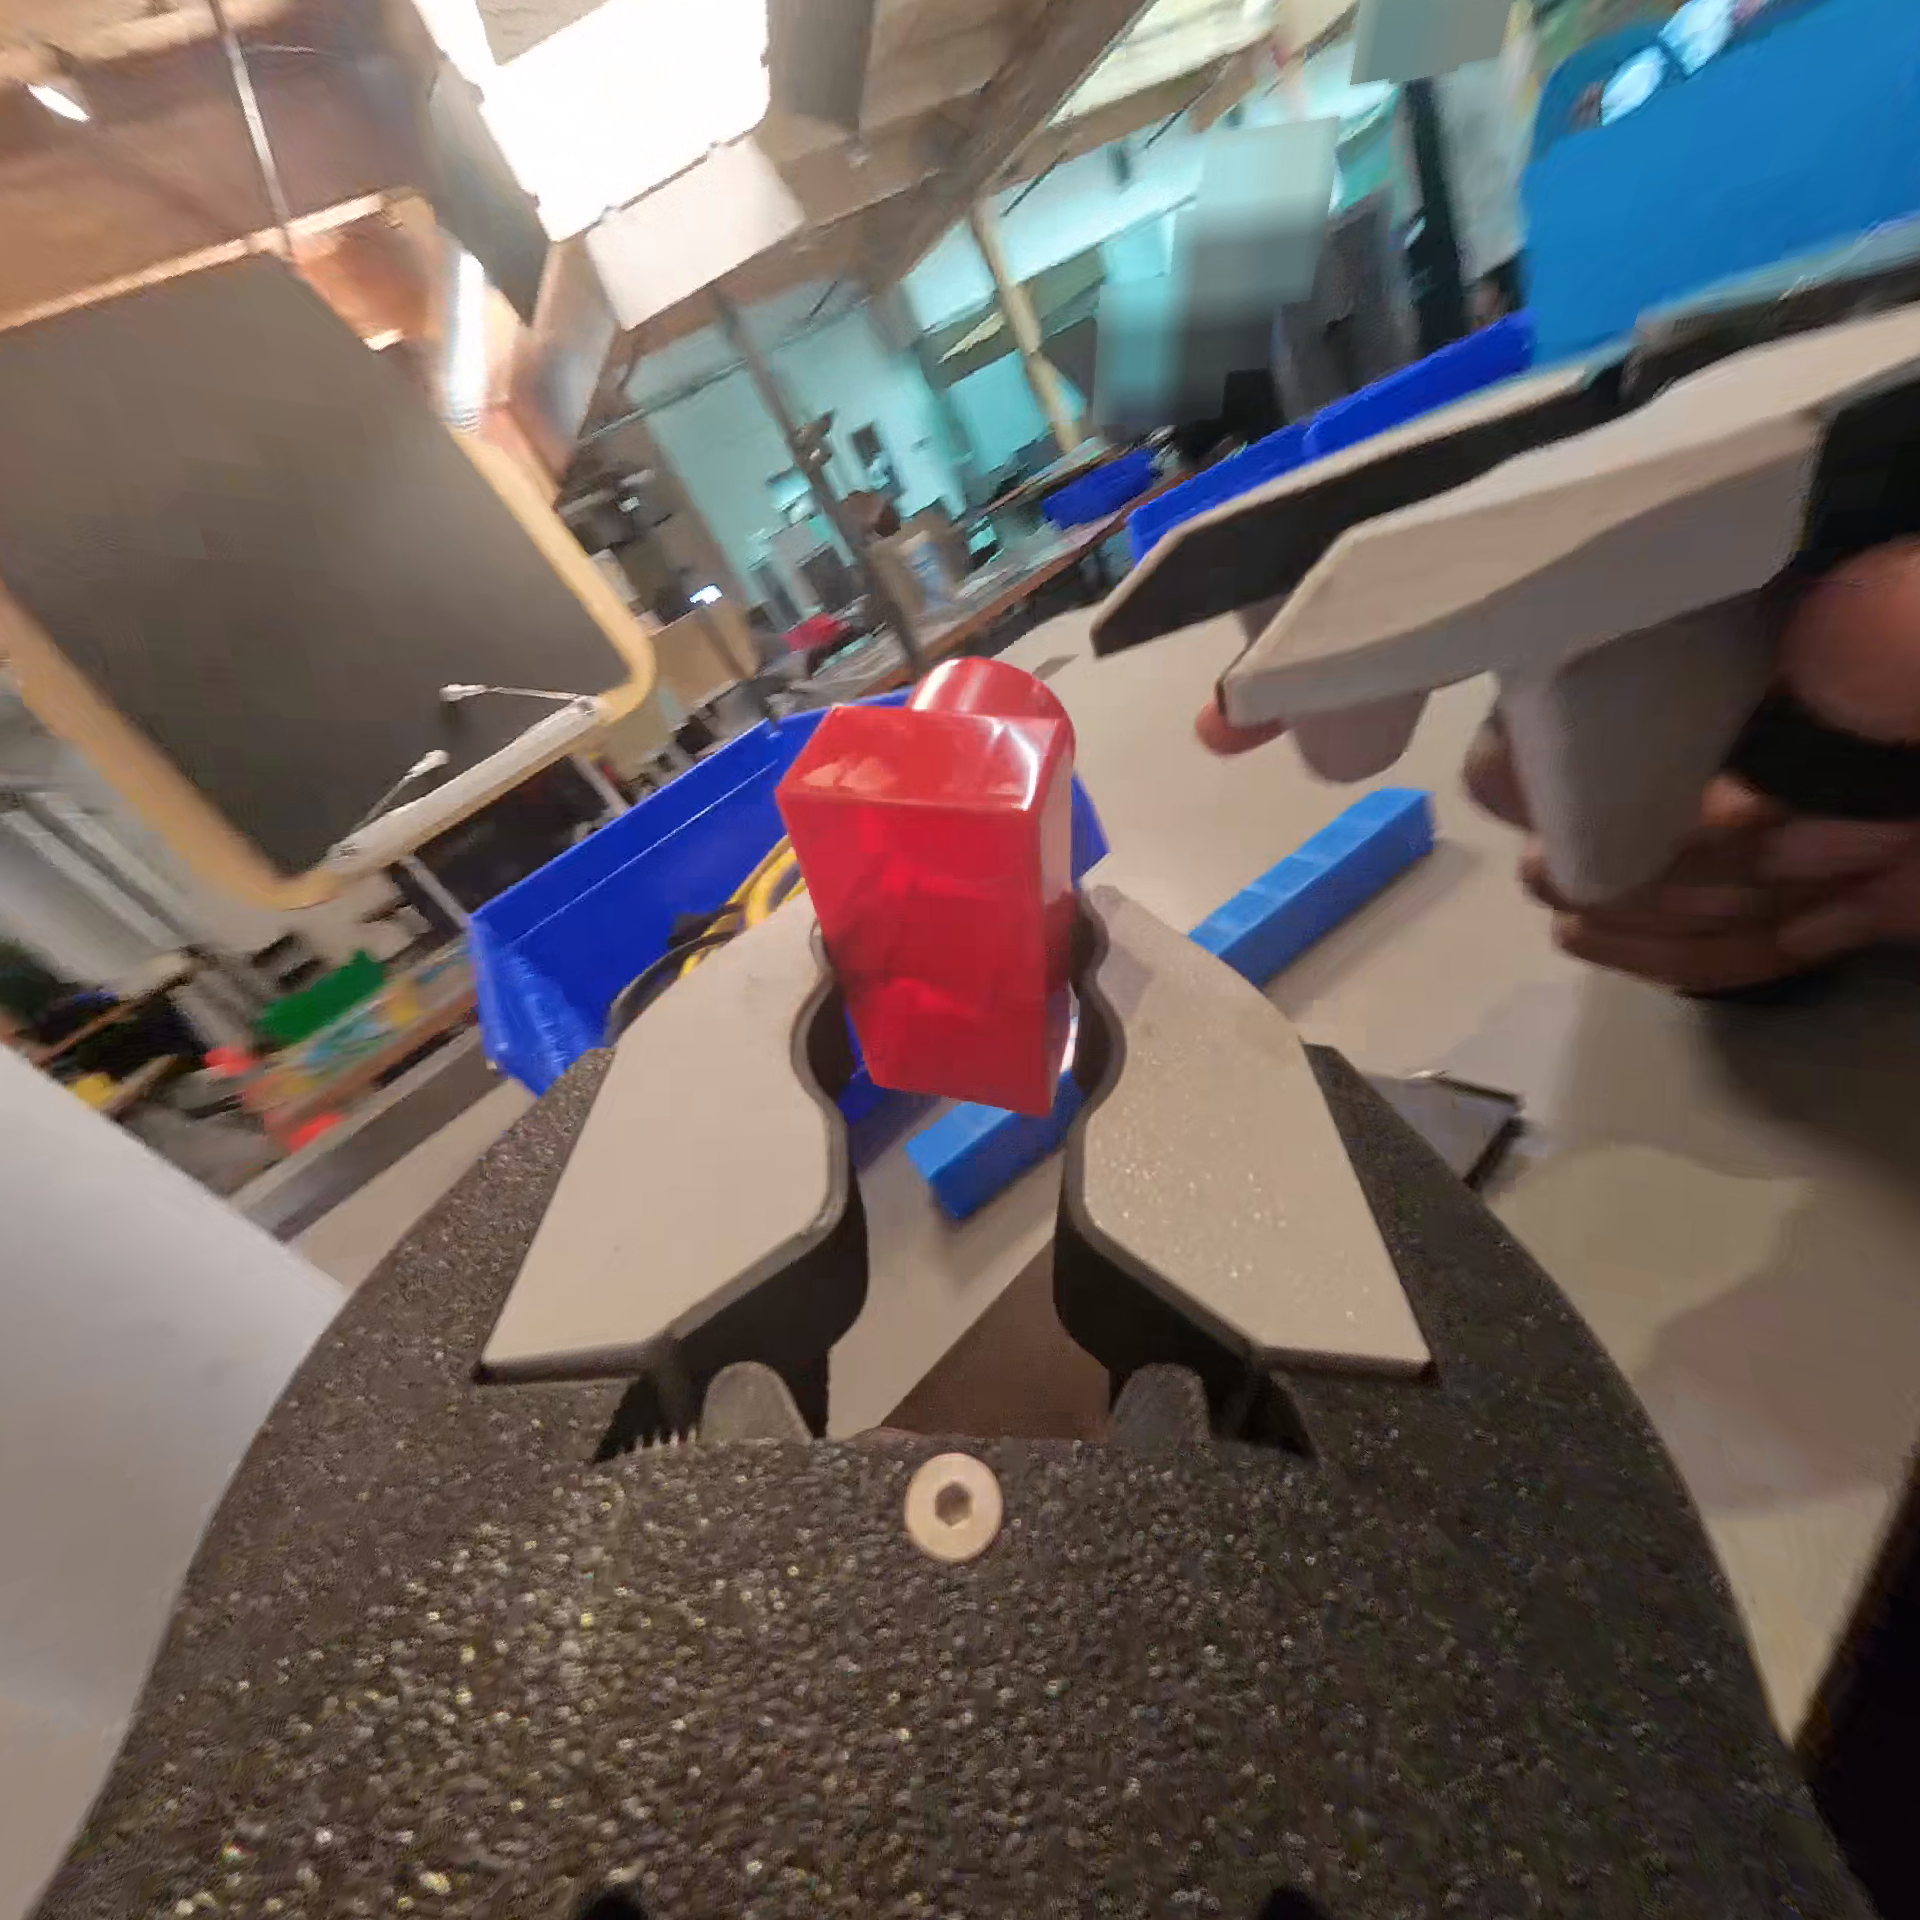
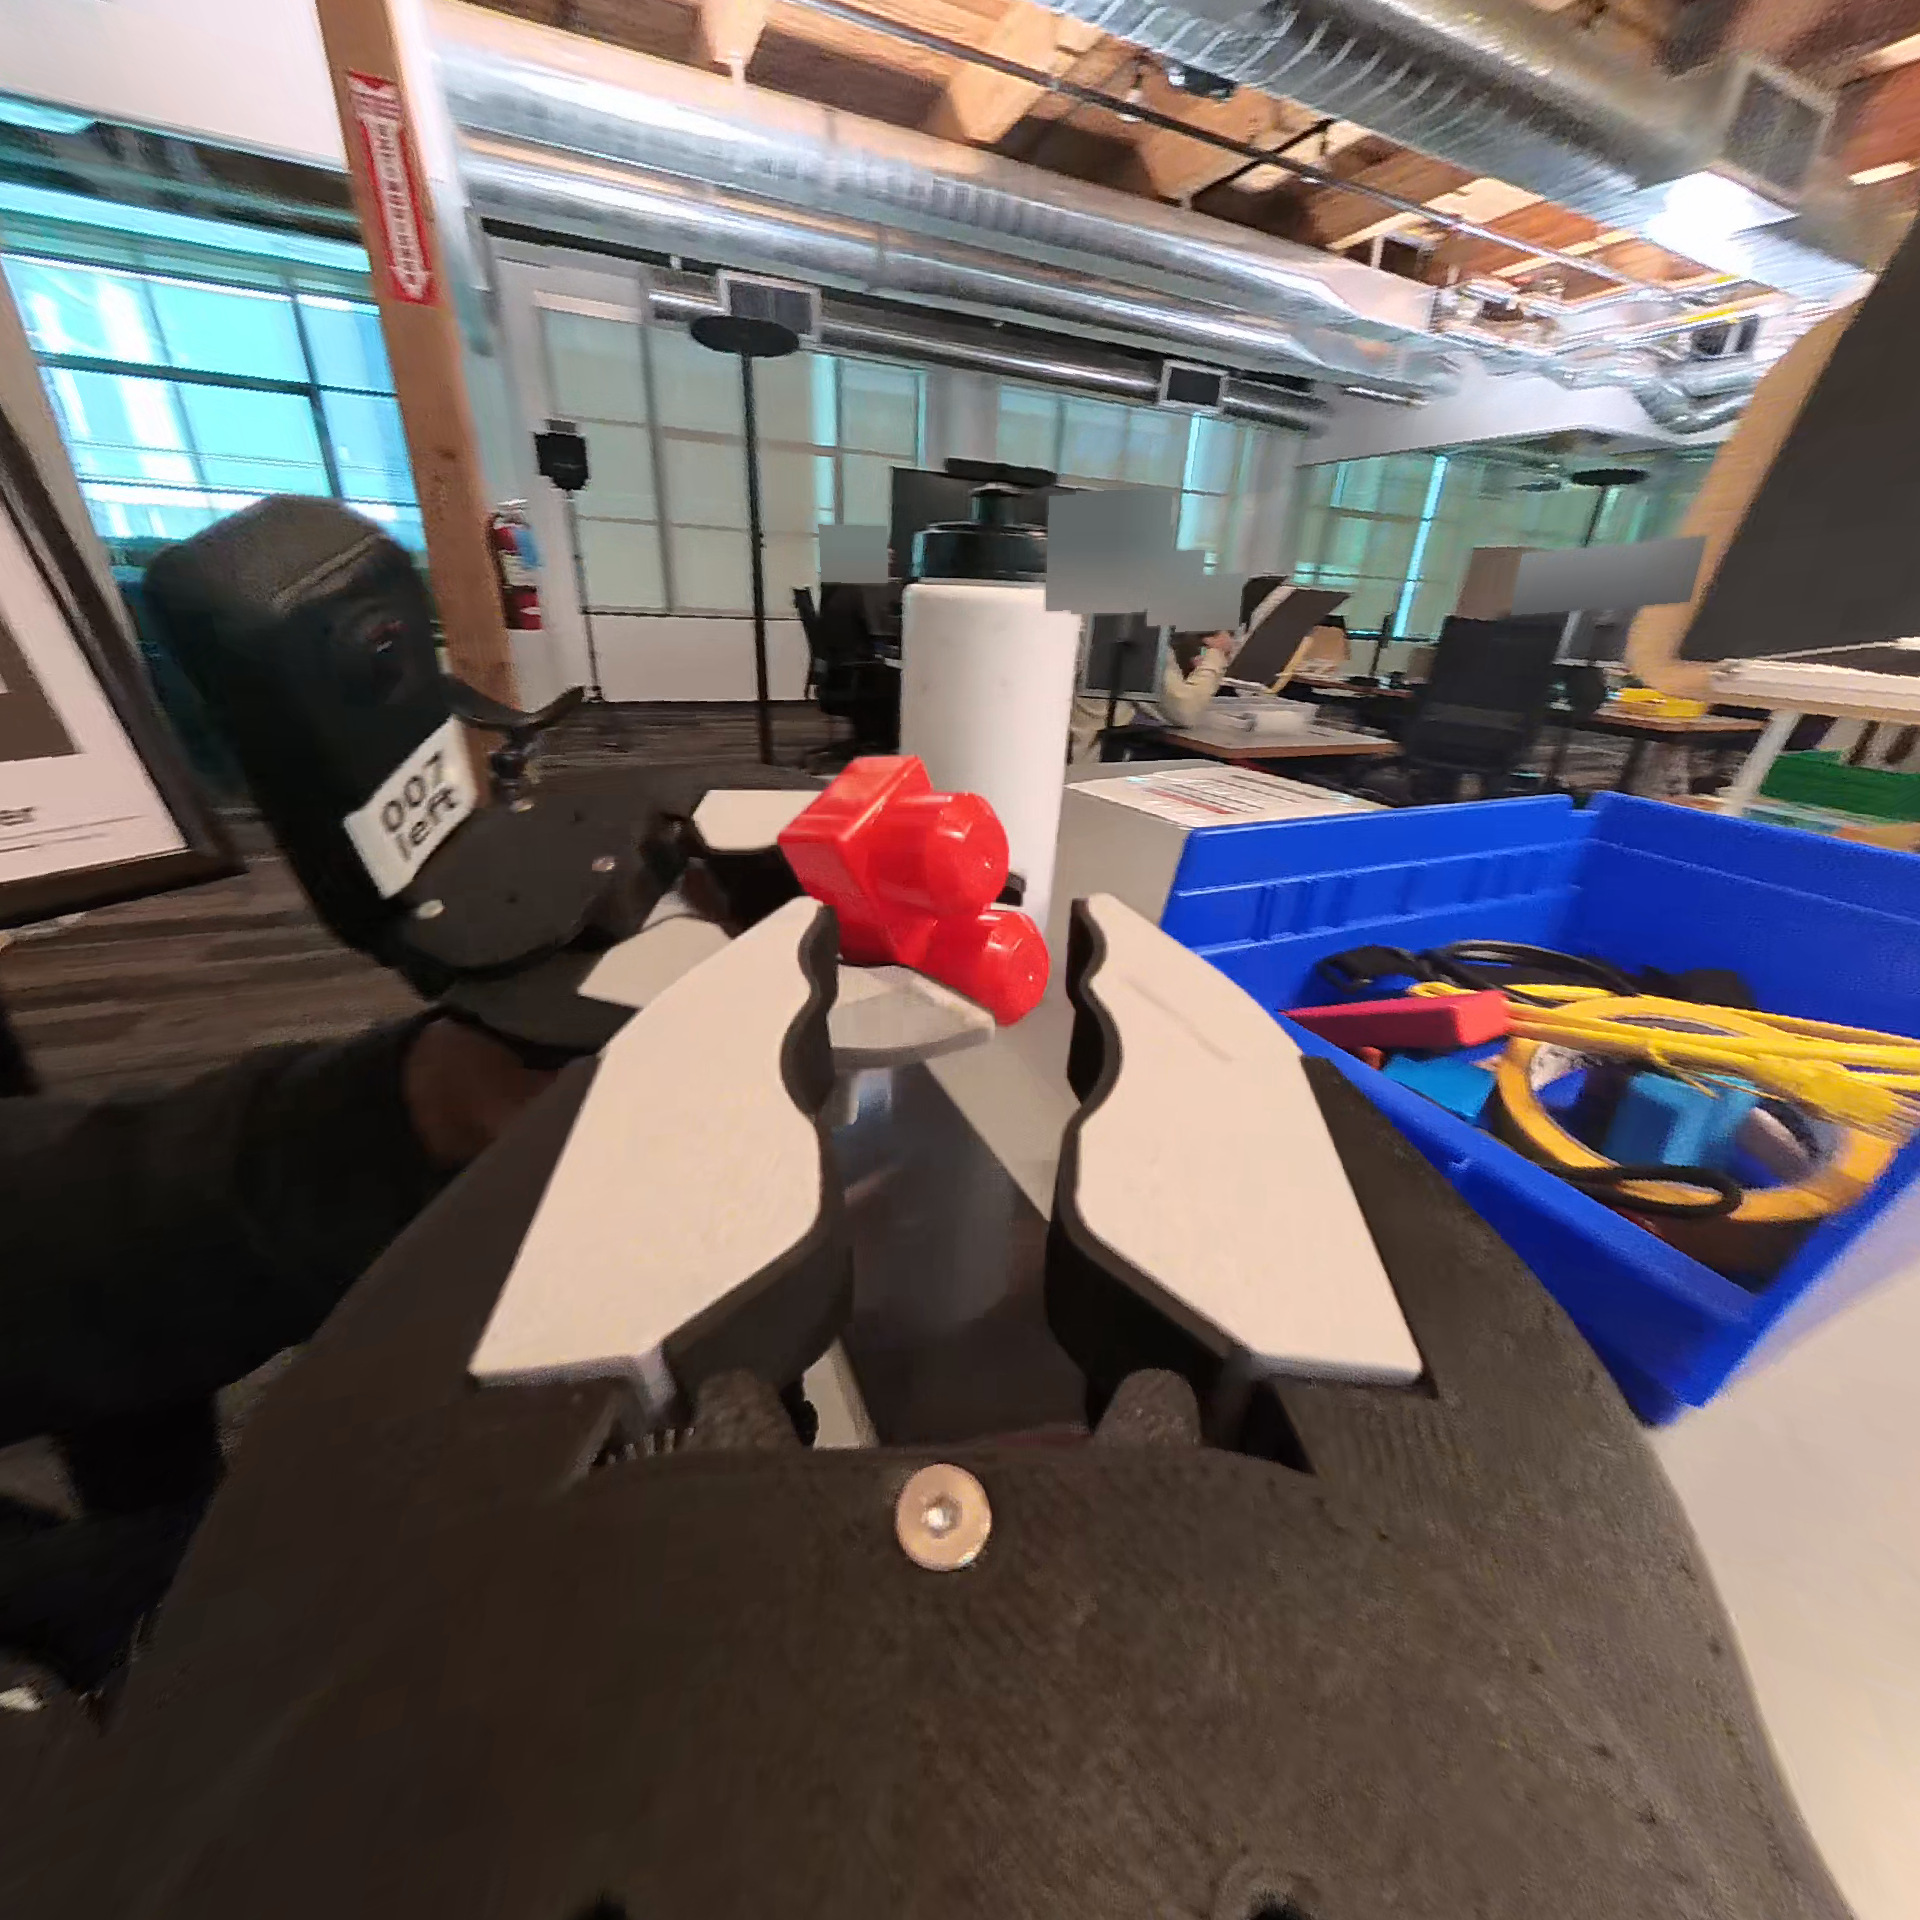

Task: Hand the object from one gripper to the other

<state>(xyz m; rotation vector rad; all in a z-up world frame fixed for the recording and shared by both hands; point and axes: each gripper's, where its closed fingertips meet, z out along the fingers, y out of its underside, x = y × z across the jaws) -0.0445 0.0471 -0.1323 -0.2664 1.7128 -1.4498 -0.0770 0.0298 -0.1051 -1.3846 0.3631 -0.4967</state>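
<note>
A red plastic block (image 1: 940,883) with two round studs is clamped between the fingers of my left gripper (image 1: 961,925), held above the table. In the right wrist view the same block (image 2: 909,883) sits in the left gripper (image 2: 862,914), studs pointing toward me. My right gripper (image 2: 951,920) is open and empty, its fingertips just short of the block, one on each side of it. In the left wrist view the right gripper (image 1: 1164,670) comes in from the upper right, held by a hand, apart from the block.
A blue bin (image 2: 1558,883) holding yellow cable (image 2: 1662,1049) and small parts stands to the right; it also shows behind the block (image 1: 623,914). A blue bar (image 1: 1320,883) lies on the grey table (image 1: 1558,1351). A white bottle (image 2: 982,686) stands behind the block.
</note>
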